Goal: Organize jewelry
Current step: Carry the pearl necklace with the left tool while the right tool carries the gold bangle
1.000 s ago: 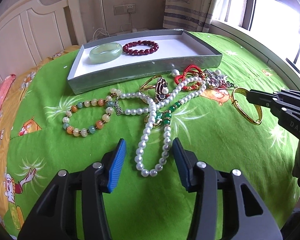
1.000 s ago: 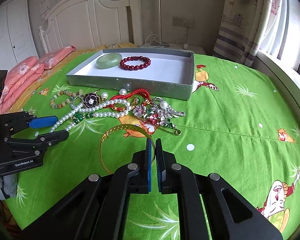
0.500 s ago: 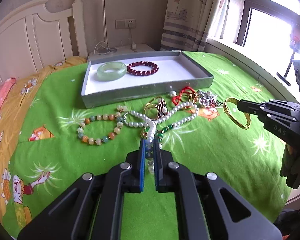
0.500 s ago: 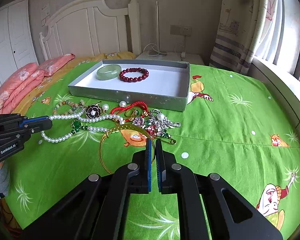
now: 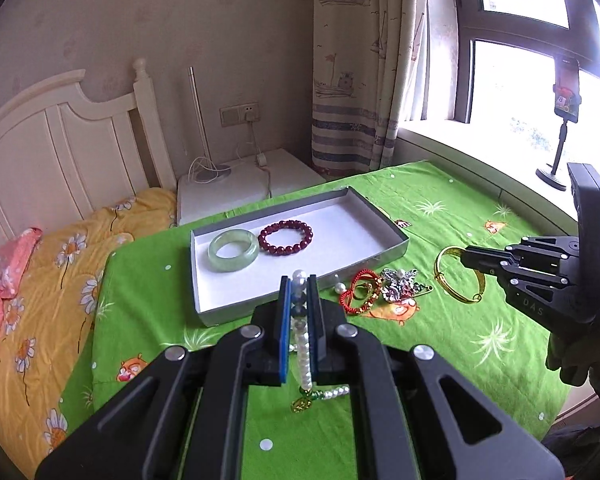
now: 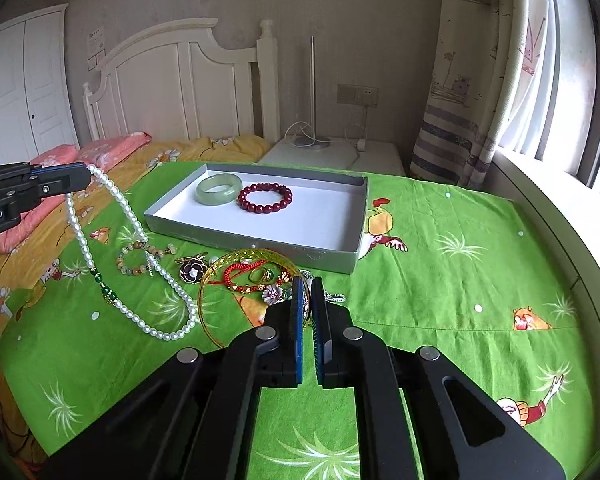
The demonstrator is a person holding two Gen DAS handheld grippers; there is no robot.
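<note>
Item 1. Left gripper (image 5: 299, 292): jaws clamped on the pearl necklace (image 6: 128, 216). The left wrist view shows only a short run of pearls pinched between the blue pads, with a green-beaded section and a gold charm hanging below. The right wrist view shows the whole strand: lifted at the left gripper (image 6: 85, 172), draping down in two lines, its lower loop lying on the green bedspread (image 6: 440, 280).

Item 2. Right gripper (image 6: 307, 304): jaws closed on the gold bangle (image 6: 256, 258). In the right wrist view the bangle stands tilted in front of the jaws, ringing the jewelry behind it. The left wrist view shows it from the side, at the right gripper (image 5: 470, 258), raised off the bedspread; whether its low edge touches the cloth cannot be told.

Item 3. Grey tray (image 5: 396, 246), white inside, on the bed beyond the loose pieces. Contents: jade bangle (image 5: 233, 250) and dark red bead bracelet (image 5: 286, 237), side by side, touching or nearly so.

Item 4. Loose on the bedspread, near the tray's front wall: red cord bracelet (image 5: 356, 296), silver brooch (image 5: 400, 290), single pearl (image 5: 340, 288).

Item 5. Seen in the right wrist view only: pastel bead bracelet (image 6: 140, 258) and black flower brooch (image 6: 194, 270), left of the red cord bracelet.
</note>
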